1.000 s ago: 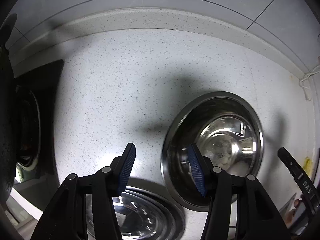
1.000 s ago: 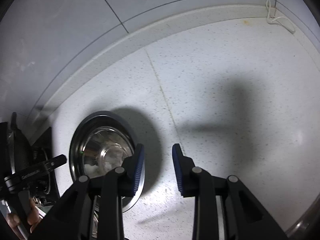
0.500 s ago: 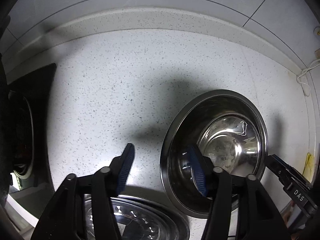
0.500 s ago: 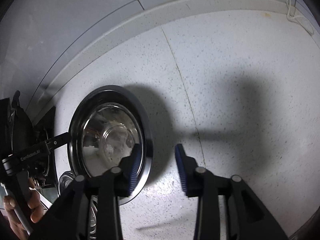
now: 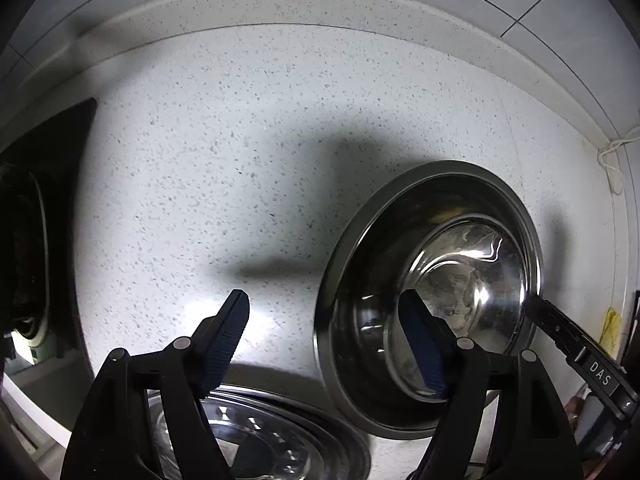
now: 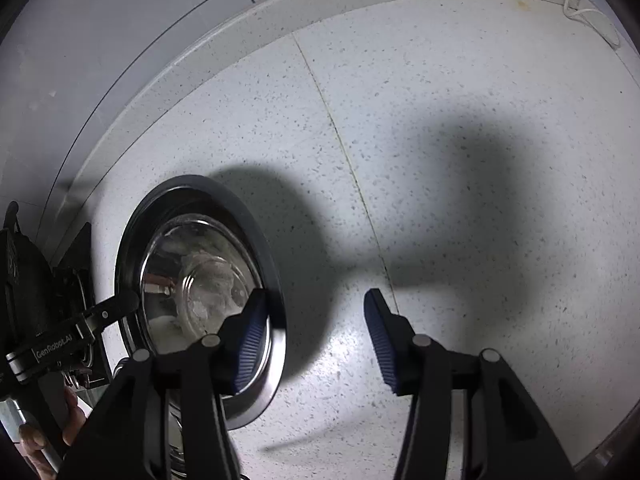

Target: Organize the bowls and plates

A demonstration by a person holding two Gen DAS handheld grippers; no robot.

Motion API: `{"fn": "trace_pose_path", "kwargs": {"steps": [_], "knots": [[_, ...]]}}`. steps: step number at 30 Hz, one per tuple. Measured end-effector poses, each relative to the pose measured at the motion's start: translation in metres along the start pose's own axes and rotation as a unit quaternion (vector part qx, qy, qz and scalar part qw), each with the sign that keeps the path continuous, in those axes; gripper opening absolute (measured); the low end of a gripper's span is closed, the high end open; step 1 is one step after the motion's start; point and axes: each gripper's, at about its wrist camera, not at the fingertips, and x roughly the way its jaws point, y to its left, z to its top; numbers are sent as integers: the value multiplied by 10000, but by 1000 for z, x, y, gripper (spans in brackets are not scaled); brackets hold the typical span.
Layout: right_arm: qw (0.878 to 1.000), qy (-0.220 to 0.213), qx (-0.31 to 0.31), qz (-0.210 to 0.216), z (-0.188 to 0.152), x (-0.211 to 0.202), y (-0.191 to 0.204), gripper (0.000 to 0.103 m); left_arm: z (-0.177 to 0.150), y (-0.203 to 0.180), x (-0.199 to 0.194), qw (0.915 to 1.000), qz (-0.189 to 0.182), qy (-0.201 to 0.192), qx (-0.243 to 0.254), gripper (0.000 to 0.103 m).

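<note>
Left wrist view: both the left gripper (image 5: 326,338) and right gripper (image 6: 314,338) have descended, jaws opening and ungrasped, straddling the steel bowl (image 5: 430,300) rim — two-sided pickup imminent.

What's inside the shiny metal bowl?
The shiny metal bowl looks empty: only reflections on its bottom. The left gripper's finger covers a part of the inside, so that bit cannot be seen.

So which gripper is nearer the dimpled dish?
Left. The left gripper, opening, hovers by the dish, astride the bowl's near rim; the right gripper, opening, is astride its far rim.
</note>
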Motion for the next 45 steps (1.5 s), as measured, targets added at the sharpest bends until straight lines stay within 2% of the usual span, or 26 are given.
{"fn": "trace_pose_path", "kwargs": {"steps": [5,11,20,27,35,37,38,39,40,43,45], "knots": [[9994,220,188,174,3,8,2,48,3,-3,8,9998,-87,187,-62,72],[9981,471,315,244,6,19,3,48,11,-5,19,9995,37,291,-78,72],[9984,433,197,293,8,21,15,48,10,-15,18,9998,-14,183,15,72],[9967,678,217,394,7,35,28,48,9,-16,20,9996,-54,273,-40,72],[9981,533,67,298,7,33,38,48,9,-12,27,9987,-206,457,-67,72],[9982,541,-9,274,6,34,42,47,8,-14,31,9984,-224,516,-52,70],[9982,537,-50,265,5,35,45,41,7,-14,32,9981,-249,554,-46,66],[9981,550,-72,260,3,36,47,35,6,-16,34,9979,-277,582,-38,60],[9981,574,-93,225,2,38,49,30,6,-17,35,9977,-279,617,-22,42],[9983,550,-190,64,-1,41,54,22,3,-20,39,9978,-225,629,-9,41],[9980,604,-160,128,-1,42,51,22,3,-19,39,9976,-296,622,-34,39]]}}
